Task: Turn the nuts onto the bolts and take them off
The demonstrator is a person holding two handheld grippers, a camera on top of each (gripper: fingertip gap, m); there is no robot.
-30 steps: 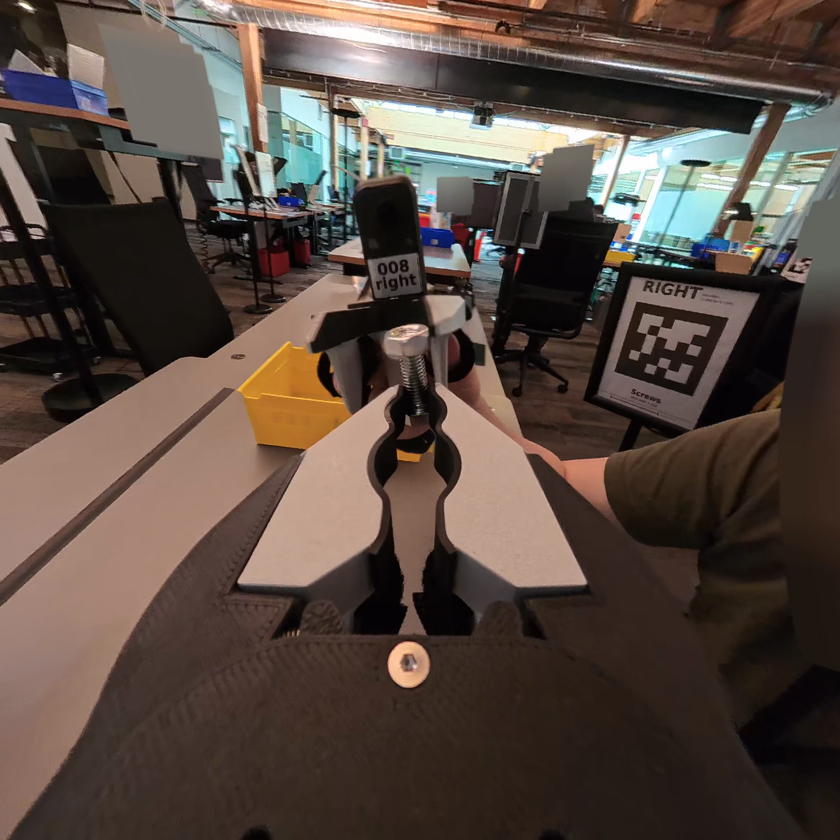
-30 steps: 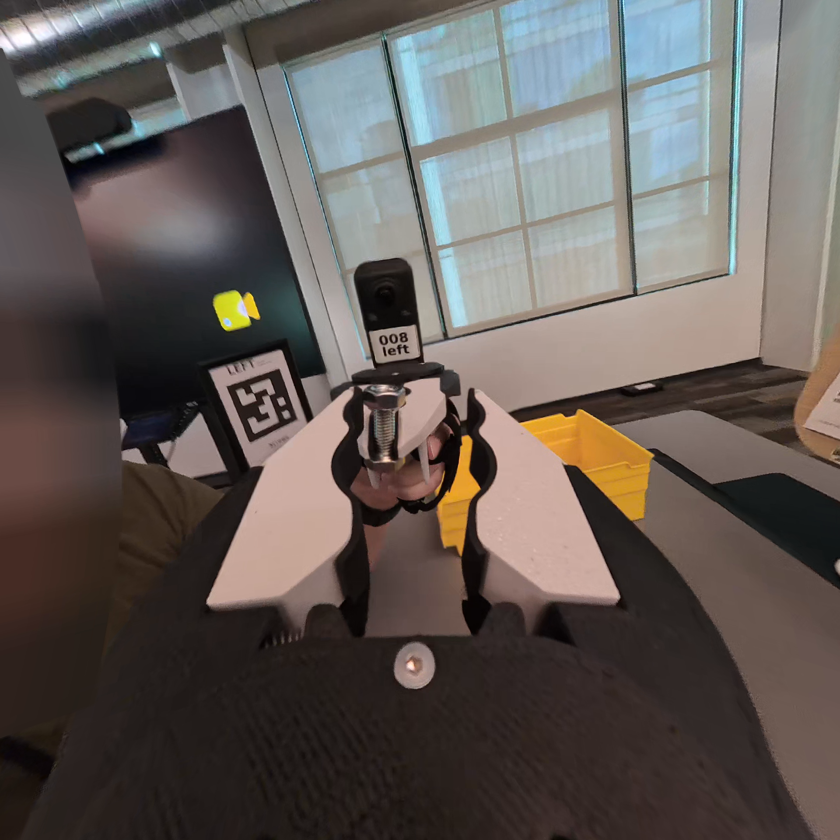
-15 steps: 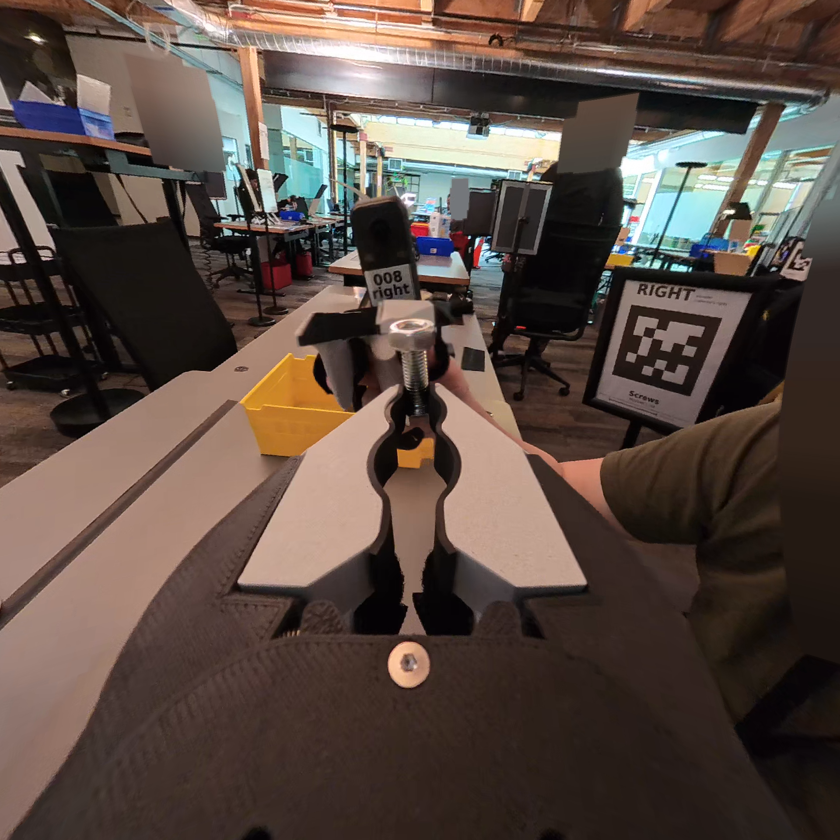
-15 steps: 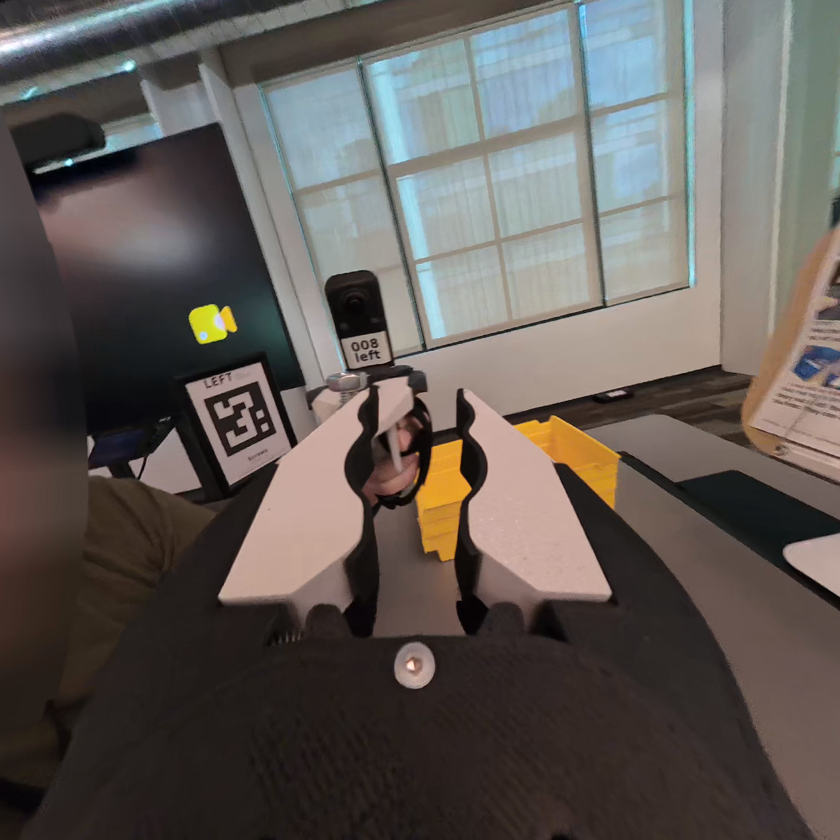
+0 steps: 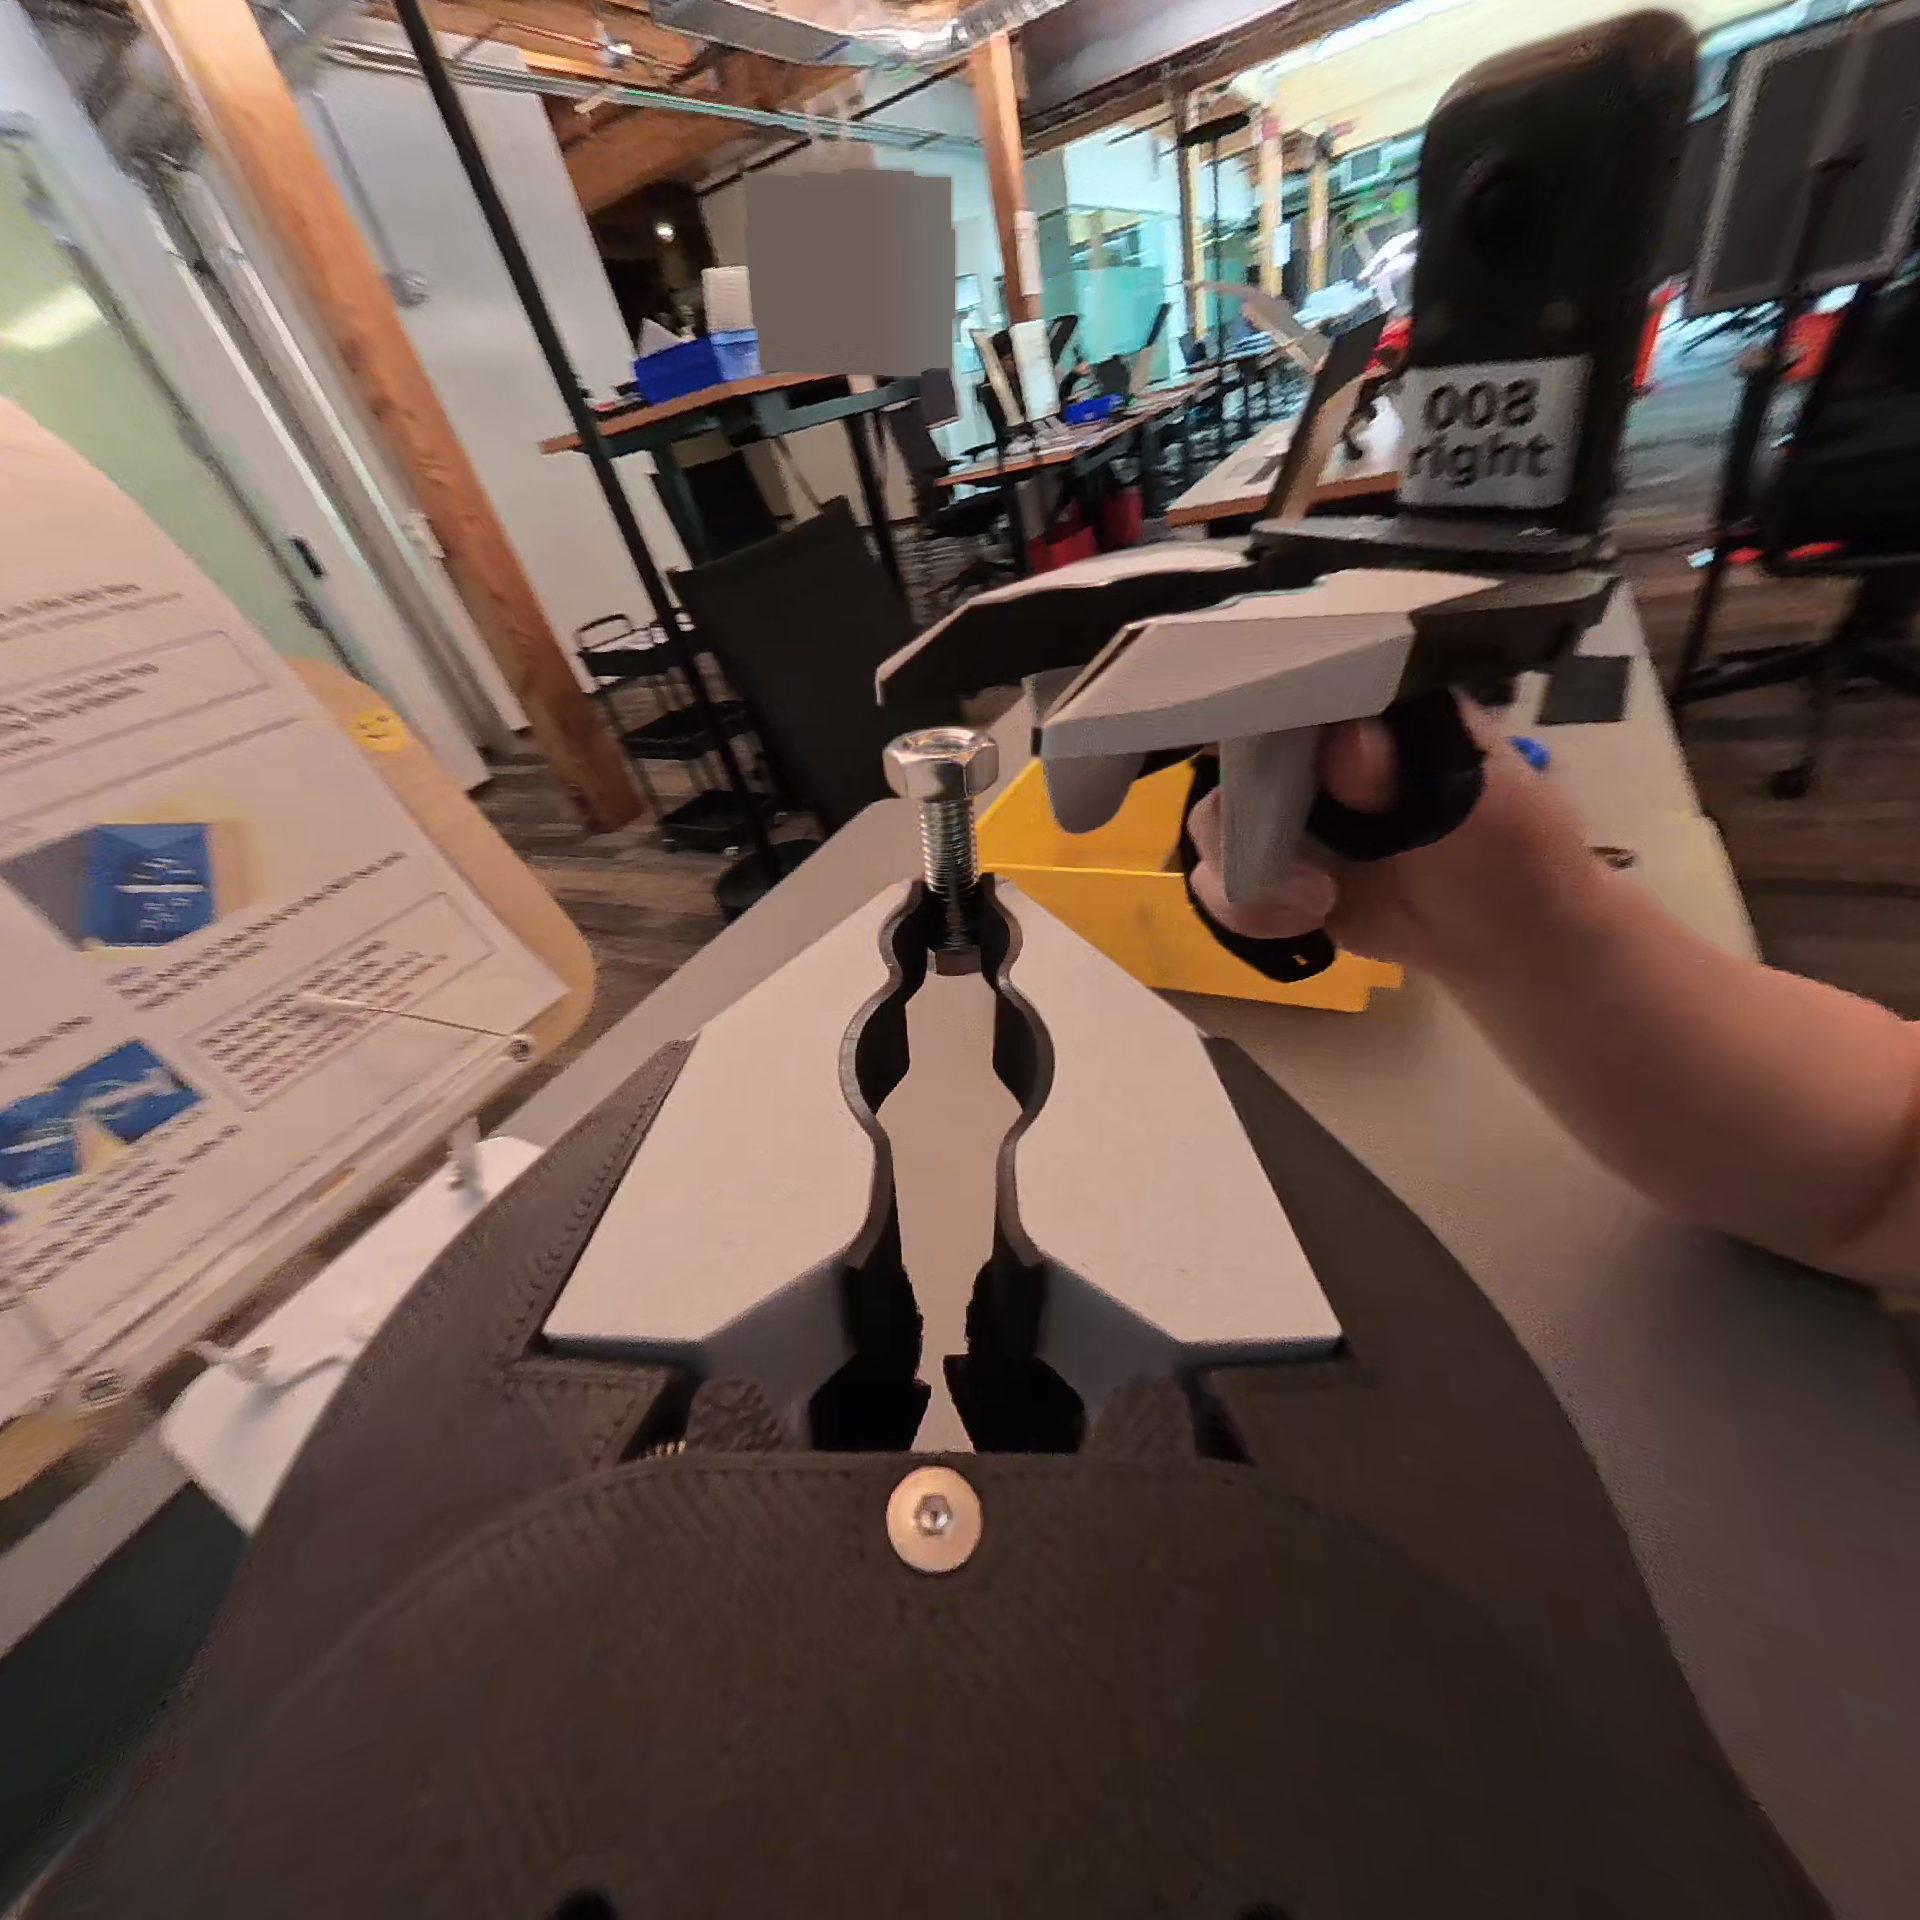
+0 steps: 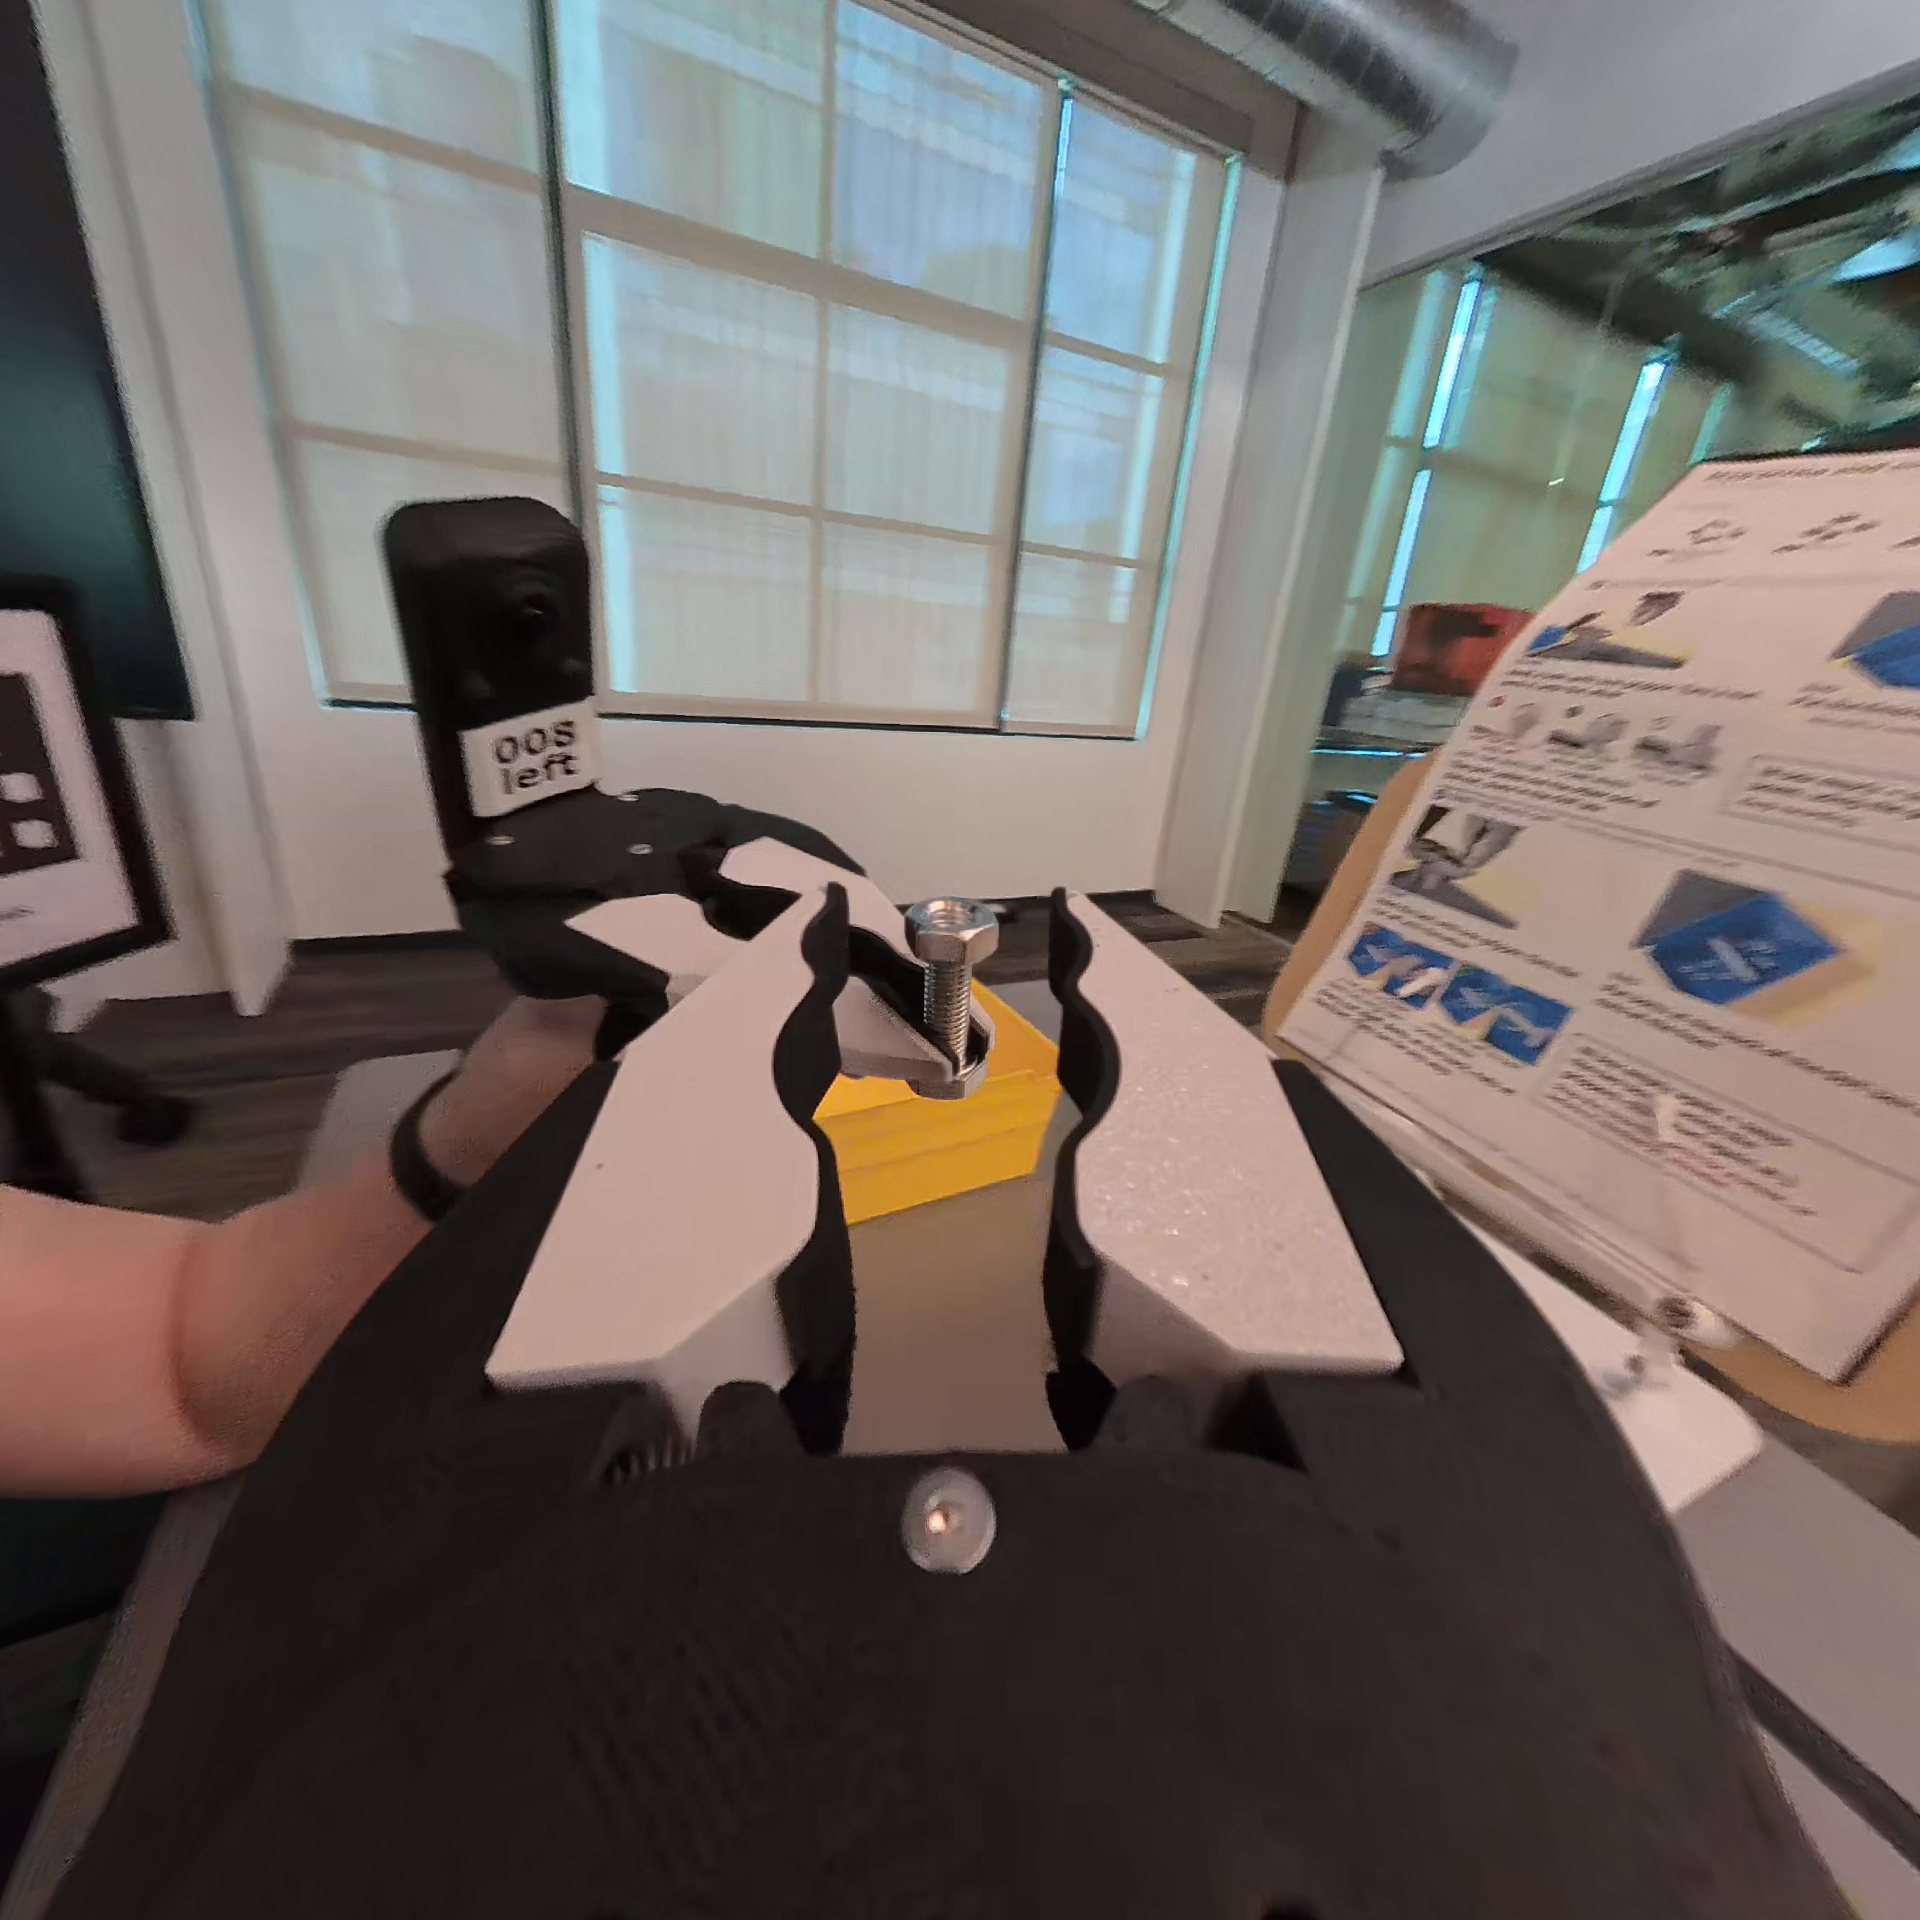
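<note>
The left gripper (image 5: pixel 948 940) is clamped on the lower end of a silver bolt (image 5: pixel 943 821), pinching the threaded shank right at its fingertips. The bolt stands upright, long axis vertical, hex head at the top and well clear above the jaws. From the right wrist view the same bolt (image 6: pixel 948 977) shows between the far-off left gripper's (image 6: pixel 940 1060) tips, and a silver nut (image 6: pixel 951 1075) sits at the bottom of the shank, level with those tips; whether the tips bite on the nut or on the threads just above it I cannot tell.

The right gripper (image 6: pixel 945 935) is released, its two white fingers (image 6: pixel 1174 1122) spread wide apart with nothing between them. The bolt stands just beyond its tips and roughly centred in the gap, so the jaws frame it without touching. In the left wrist view that right gripper (image 5: pixel 1070 727) hangs to the right of the bolt head and slightly higher, close beside it but apart, held by a bare hand (image 5: pixel 1340 873) around its black grip.

Behind and below the bolt a yellow bin (image 5: pixel 1101 914) rests on the grey table (image 5: pixel 1455 1122). A printed instruction board (image 6: pixel 1621 894) leans on the table's far side, to the right of the right gripper.
</note>
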